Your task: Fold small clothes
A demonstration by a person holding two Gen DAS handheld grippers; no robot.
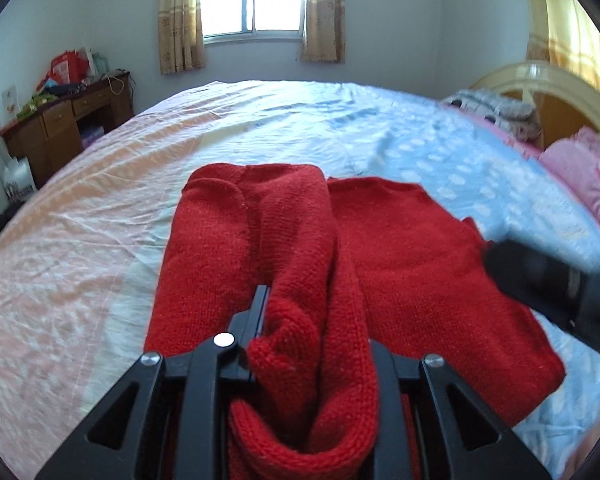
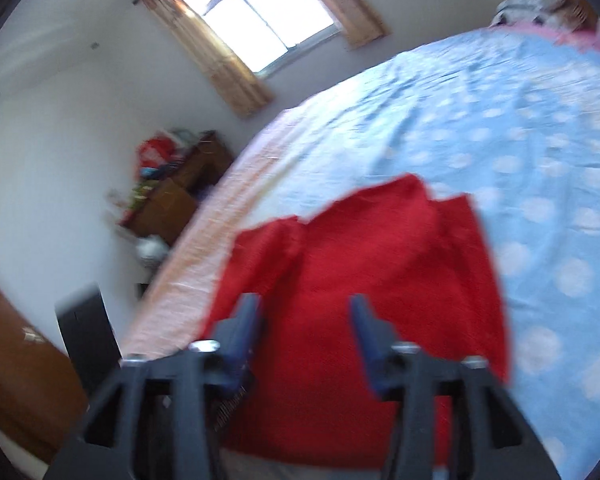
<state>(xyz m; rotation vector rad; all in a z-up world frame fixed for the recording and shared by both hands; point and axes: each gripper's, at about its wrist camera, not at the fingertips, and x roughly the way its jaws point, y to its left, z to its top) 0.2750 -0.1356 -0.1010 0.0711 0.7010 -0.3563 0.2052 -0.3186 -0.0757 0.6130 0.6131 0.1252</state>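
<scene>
A red knitted sweater (image 1: pixel 420 260) lies on the bed, its left part folded over the middle. My left gripper (image 1: pixel 300 320) is shut on a bunched fold of that sweater, which rises between the jaws. One black finger (image 1: pixel 260 308) shows and the cloth hides the other. In the right wrist view, which is blurred, the same sweater (image 2: pixel 380 240) spreads flat below. My right gripper (image 2: pixel 304 312) hangs above it, open, with nothing between its blue fingertips (image 2: pixel 248 312). A dark blurred shape (image 1: pixel 560 280), apparently the right tool, sits at the sweater's right edge.
The bed sheet (image 1: pixel 340 128) is blue with white dots on the right and pink on the left. Pink pillows (image 1: pixel 588 176) and a grey blanket (image 1: pixel 496 108) lie by the headboard (image 1: pixel 540 76). A cluttered wooden desk (image 1: pixel 64 120) stands left of the bed, below a curtained window (image 1: pixel 252 0).
</scene>
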